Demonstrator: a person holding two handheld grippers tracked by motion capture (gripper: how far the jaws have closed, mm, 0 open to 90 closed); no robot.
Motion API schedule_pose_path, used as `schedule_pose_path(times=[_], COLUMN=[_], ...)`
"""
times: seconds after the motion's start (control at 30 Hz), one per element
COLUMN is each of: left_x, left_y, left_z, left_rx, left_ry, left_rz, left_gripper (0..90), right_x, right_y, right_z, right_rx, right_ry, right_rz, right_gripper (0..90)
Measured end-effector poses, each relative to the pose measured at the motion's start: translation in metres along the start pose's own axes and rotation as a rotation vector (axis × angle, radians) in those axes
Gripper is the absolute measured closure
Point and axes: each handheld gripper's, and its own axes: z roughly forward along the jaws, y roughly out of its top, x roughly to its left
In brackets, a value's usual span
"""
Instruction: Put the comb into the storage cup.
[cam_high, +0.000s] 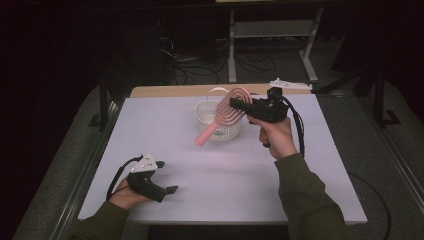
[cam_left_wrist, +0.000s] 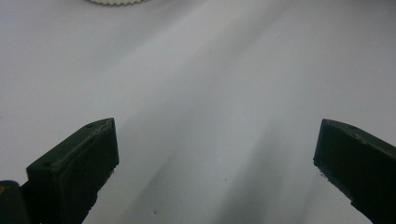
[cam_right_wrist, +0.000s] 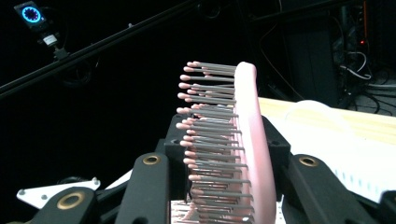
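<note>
Right gripper (cam_high: 239, 105): is being held up above the table by the person's right hand (cam_high: 276, 136), over the far middle of the surface; its jaws are being kept clamped on the head of the hairbrush, one jaw on the bristle side and one on the smooth back, as is being shown in the right gripper view.
Hairbrush (cam_high: 223, 118): a pink brush, is being carried in the air, tilted, with its rounded head at the jaws and its handle slanting down toward the near left; it is being seen over the basket in the high view, and whether it is touching the basket cannot be told.
Bristles (cam_right_wrist: 212, 140): are being pointed sideways, to the left in the right gripper view.
Basket (cam_high: 218, 120): a white round basket with a hoop handle, is being left standing on the far middle of the table.
Left gripper (cam_high: 169, 191): is being rested low at the near left of the table; its jaws are being held spread wide, with nothing but bare surface between them.
Table (cam_high: 200, 170): is being covered by a white sheet.
</note>
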Motion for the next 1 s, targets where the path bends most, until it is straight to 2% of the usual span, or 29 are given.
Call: schedule_pose_path(times=[0.5,1.0], left_x=[-0.001,-0.001], left_y=[0.0,0.0], left_z=[0.0,-0.002], left_rx=[-0.002,-0.025], left_ry=[0.002,0.007], left_rz=[0.005,0.009], left_gripper=[0.0,0.0], right_x=[-0.014,-0.033], right_y=[0.022,0.034], right_z=[0.0,0.006], right_rx=[-0.057,-0.094], right_ry=[-0.028,-0.103], right_rz=[0.018,0.041], right_gripper=[63.0,63.0])
